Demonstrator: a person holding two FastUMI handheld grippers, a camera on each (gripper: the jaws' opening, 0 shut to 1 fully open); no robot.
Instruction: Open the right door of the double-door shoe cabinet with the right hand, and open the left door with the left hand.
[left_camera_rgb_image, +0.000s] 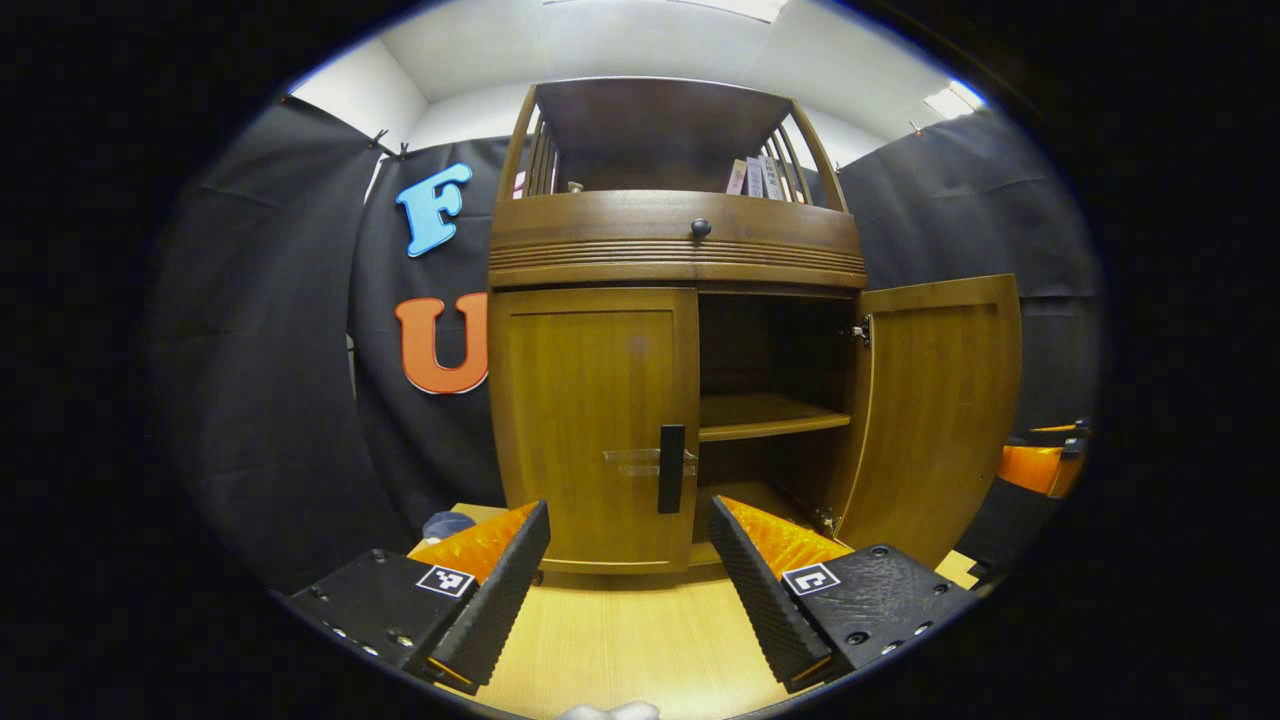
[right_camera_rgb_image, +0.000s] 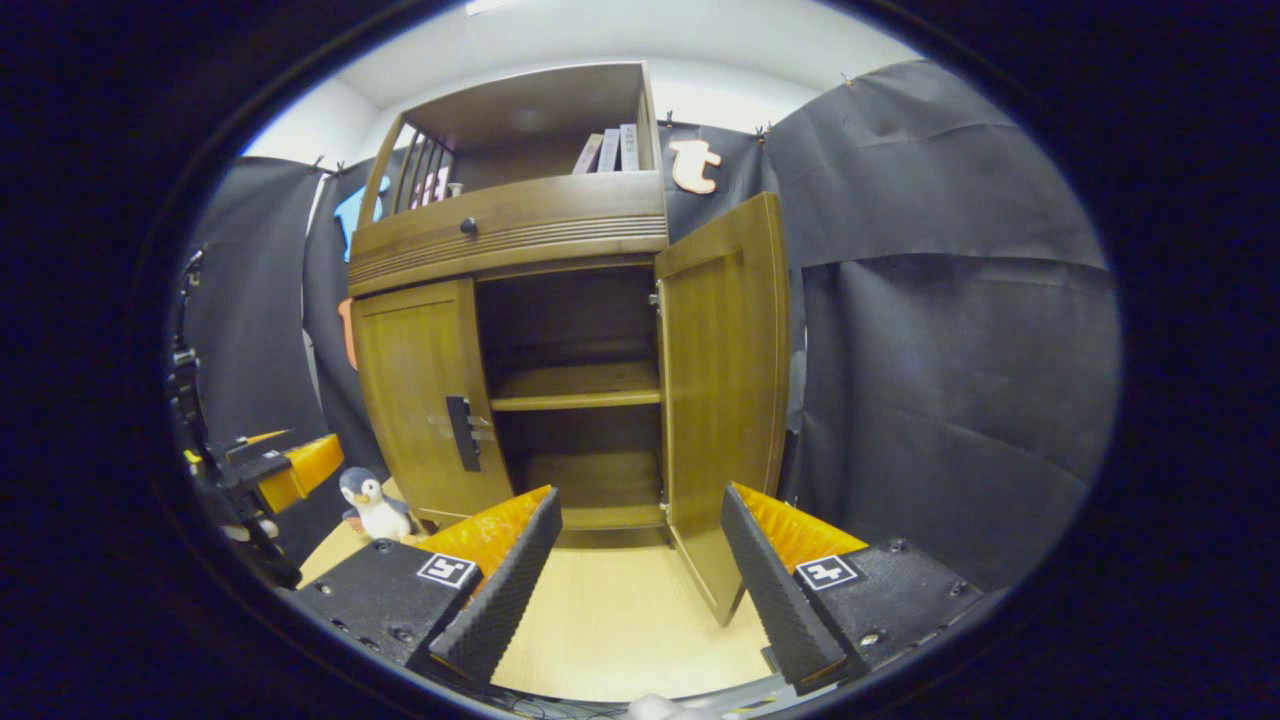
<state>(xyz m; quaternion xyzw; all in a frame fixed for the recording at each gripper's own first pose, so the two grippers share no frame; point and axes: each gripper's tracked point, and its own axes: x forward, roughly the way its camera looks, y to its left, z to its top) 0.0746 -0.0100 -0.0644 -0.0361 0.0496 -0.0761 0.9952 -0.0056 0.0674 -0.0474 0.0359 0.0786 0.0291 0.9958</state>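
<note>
Left tool (left_camera_rgb_image: 628, 570) hangs spread and empty, squared to the closed brown wooden left door (left_camera_rgb_image: 590, 420) and its black handle (left_camera_rgb_image: 671, 468), probably lining up. Right tool (right_camera_rgb_image: 640, 565) (also spread, empty) sits below the swung-open right door (right_camera_rgb_image: 722, 400).

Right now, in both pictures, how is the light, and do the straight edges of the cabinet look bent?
Left gripper view: ceiling light is bright, the cabinet top edge bows, the open compartment behind the right door is dark, the shut left door is evenly lit. Right gripper view: the right door edges curve, the shelf sits in shadow, the image is sharp.
</note>
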